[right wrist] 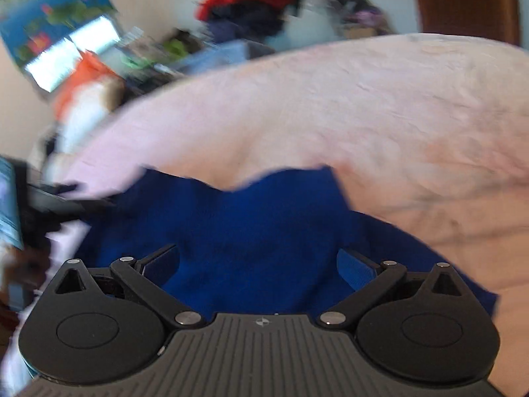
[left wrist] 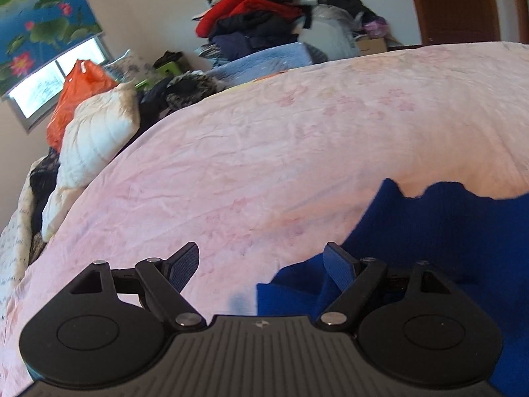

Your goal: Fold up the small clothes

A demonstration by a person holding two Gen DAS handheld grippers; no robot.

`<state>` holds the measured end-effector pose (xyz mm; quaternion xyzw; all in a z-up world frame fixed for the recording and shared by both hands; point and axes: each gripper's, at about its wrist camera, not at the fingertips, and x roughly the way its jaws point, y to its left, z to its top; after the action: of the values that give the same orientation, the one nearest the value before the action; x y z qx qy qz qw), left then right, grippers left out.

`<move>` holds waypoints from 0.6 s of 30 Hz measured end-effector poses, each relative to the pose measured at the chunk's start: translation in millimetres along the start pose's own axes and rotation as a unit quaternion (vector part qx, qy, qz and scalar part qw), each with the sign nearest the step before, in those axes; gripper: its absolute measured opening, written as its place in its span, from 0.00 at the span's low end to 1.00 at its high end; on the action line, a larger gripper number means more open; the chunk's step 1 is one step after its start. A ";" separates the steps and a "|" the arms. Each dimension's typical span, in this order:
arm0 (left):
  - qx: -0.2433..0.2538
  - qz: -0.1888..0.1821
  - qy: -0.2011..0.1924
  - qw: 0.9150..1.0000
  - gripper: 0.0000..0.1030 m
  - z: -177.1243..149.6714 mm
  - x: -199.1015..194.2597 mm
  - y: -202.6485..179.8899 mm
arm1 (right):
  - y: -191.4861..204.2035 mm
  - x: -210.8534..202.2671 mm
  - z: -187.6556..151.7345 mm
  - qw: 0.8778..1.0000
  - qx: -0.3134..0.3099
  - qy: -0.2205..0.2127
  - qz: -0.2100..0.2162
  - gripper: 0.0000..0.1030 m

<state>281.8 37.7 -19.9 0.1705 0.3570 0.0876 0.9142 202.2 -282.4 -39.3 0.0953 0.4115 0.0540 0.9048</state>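
Pink bedsheet (left wrist: 264, 152) spreads bare beyond the blue garment's (right wrist: 251, 218) edge; left gripper (left wrist: 264, 266) and right gripper (right wrist: 258, 264) both gape, released.

Right wrist view motion-blurred throughout; clothes pile (right wrist: 251, 3) just smears, dark object at left edge (right wrist: 39, 205) unidentifiable. Blue garment (left wrist: 429, 231) cut off by right and bottom edges, near part hidden behind left gripper (left wrist: 261, 268) body

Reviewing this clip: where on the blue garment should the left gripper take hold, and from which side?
Probably the near-left edge of the blue garment, where a raised fold lies just ahead of the open left gripper. Come in low from the left, off the bare pink bedsheet, so one finger slides under the edge. The right gripper, also open, hovers over the garment's middle.
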 end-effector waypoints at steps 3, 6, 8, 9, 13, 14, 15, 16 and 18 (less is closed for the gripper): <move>-0.011 -0.013 -0.004 1.000 0.80 -9.3 -14.9 19.8 | 13.4 -12.4 -10.9 0.996 -0.006 -0.047 -0.071 0.99; -0.023 -0.037 -0.007 0.999 0.80 -22.9 -37.2 34.2 | 22.4 -26.5 -26.3 0.998 -0.029 -0.058 -0.003 0.99; -0.033 -0.069 -0.007 0.997 0.81 -37.8 -48.9 40.6 | 26.2 -11.5 -35.0 0.999 -0.042 -0.023 -0.021 0.99; -0.034 -0.075 -0.001 0.997 0.81 -46.3 -50.4 41.2 | 26.7 -6.3 -39.6 0.997 -0.052 -0.022 -0.053 0.98; -0.023 -0.064 0.016 0.998 0.81 -75.3 -59.9 43.7 | 35.3 -29.2 -51.4 0.986 -0.059 -0.063 -0.142 1.00; -0.021 -0.069 0.009 0.997 0.81 -81.5 -65.7 45.2 | 39.4 -37.3 -55.8 0.986 -0.062 -0.075 -0.133 1.00; -0.016 -0.073 0.002 0.997 0.81 -87.2 -70.3 45.6 | 42.8 -42.9 -60.9 0.987 -0.069 -0.080 -0.121 1.00; -0.009 -0.073 -0.002 0.997 0.81 -91.5 -72.2 44.7 | 45.4 -42.7 -65.3 0.988 -0.080 -0.070 -0.113 1.00; -0.003 -0.057 0.005 0.998 0.81 -99.7 -70.6 43.7 | 47.0 -29.9 -75.6 0.986 -0.101 -0.033 -0.126 0.99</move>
<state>160.6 83.2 -28.1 0.1469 0.3700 0.0376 0.9166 124.6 -232.1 -55.9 -0.0477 0.3824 -0.0220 0.9225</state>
